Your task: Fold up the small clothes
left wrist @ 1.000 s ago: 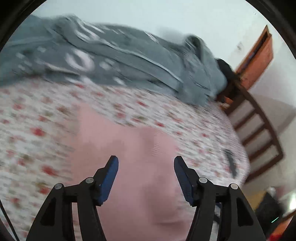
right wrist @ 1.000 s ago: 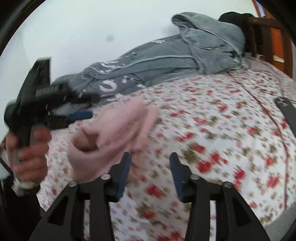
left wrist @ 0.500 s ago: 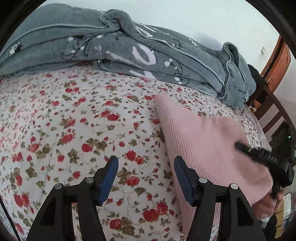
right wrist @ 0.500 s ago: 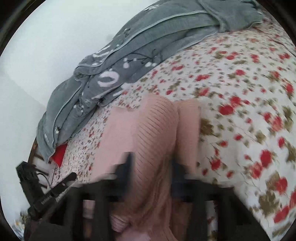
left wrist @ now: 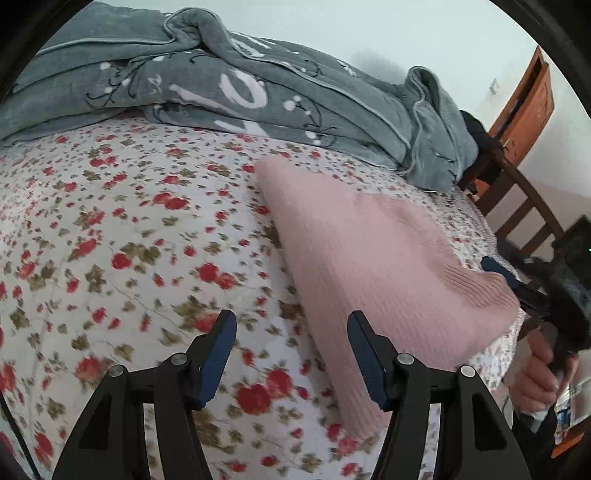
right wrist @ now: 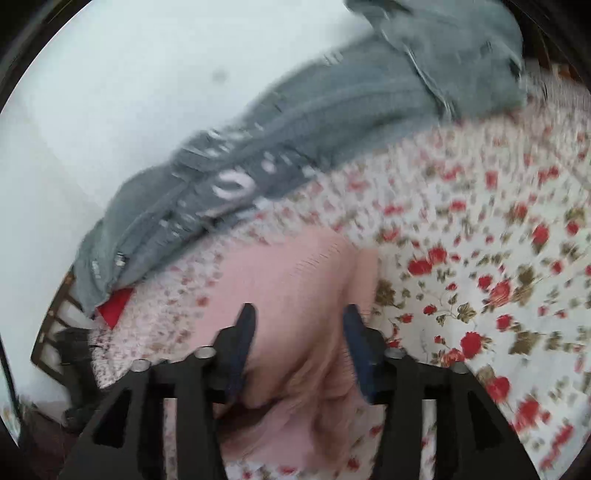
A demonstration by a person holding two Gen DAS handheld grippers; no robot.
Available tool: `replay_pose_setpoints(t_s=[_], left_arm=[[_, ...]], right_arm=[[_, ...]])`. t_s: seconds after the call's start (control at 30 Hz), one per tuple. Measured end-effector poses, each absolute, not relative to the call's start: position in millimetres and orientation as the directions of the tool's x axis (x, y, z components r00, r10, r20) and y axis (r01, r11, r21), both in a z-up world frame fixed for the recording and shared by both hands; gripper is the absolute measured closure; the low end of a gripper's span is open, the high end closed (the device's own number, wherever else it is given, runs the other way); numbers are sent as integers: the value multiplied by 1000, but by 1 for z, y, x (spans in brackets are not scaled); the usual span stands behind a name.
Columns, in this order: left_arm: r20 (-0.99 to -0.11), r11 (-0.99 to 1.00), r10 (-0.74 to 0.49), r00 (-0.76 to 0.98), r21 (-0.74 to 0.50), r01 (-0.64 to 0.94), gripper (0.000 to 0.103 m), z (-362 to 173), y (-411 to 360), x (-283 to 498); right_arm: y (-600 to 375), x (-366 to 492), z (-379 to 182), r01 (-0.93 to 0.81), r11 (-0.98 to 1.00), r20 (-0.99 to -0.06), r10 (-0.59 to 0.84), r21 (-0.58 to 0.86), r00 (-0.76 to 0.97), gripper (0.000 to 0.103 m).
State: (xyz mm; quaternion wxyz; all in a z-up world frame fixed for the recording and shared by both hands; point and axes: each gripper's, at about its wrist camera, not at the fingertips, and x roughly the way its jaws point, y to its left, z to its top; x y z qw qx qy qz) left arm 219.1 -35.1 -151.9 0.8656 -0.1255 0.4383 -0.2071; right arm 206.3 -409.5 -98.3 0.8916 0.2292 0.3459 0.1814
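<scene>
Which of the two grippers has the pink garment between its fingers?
The right gripper: pink garment lies between its open fingers. The left gripper is open over the floral sheet.

Both wrist views look low across the floral bedspread, sharing the pink knit and grey blanket.

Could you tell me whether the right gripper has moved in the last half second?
Yes. In the left view the right gripper sits lower against the grey blanket.

Pale plain wall behind, floral bedsheet across the bed, rumpled grey blanket heaped along it, dark wooden bed rail, orange-brown wooden door at right
</scene>
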Motion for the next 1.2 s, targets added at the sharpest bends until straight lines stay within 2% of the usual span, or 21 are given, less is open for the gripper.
replay_pose_setpoints(t_s=[0.1,0.2,0.23,0.27,0.33,0.37,0.43,0.6,0.73,0.8,0.9,1.1,1.2], left_arm=[[-708,878,-476,521,-412,243,43,-153,-45,214],[-713,880,-473,517,-414,234,43,-155,-51,209],[-715,883,-468,520,-410,230,43,-155,-51,206],[-716,885,-463,522,-407,227,43,-154,-51,202],[-716,888,-458,528,-401,227,43,-152,-48,193],[-715,890,-454,531,-397,227,43,-151,-47,190],[-712,890,-454,535,-394,230,43,-147,-46,185],[-684,878,-477,552,-397,267,43,-128,-70,195],[-714,908,-416,563,-292,300,43,-137,-103,203],[-765,932,-354,537,-245,265,39,-163,-112,209],[-771,926,-377,513,-294,238,35,-191,-105,208],[-775,930,-359,520,-248,273,35,-186,-105,199],[-773,929,-361,521,-250,272,34,-187,-105,195]], right_arm=[[-394,193,-87,-200,822,-527,508,533,681,44],[-369,197,-106,-179,868,-620,461,463,634,47],[-366,199,-120,-155,884,-667,438,440,603,73],[-366,200,-128,-149,882,-683,444,447,581,94],[-374,192,-130,-145,873,-657,451,466,604,95],[-394,174,-125,-150,859,-591,454,490,667,95],[-410,161,-127,-135,859,-563,433,493,704,98],[-403,172,-174,-88,882,-642,401,462,654,98],[-400,170,-167,-84,889,-628,382,450,679,97],[-397,172,-168,-92,906,-644,362,413,675,95],[-392,174,-172,-107,939,-673,311,327,671,88],[-388,169,-174,-109,960,-694,263,259,670,86],[-385,164,-173,-109,970,-702,232,216,673,82]])
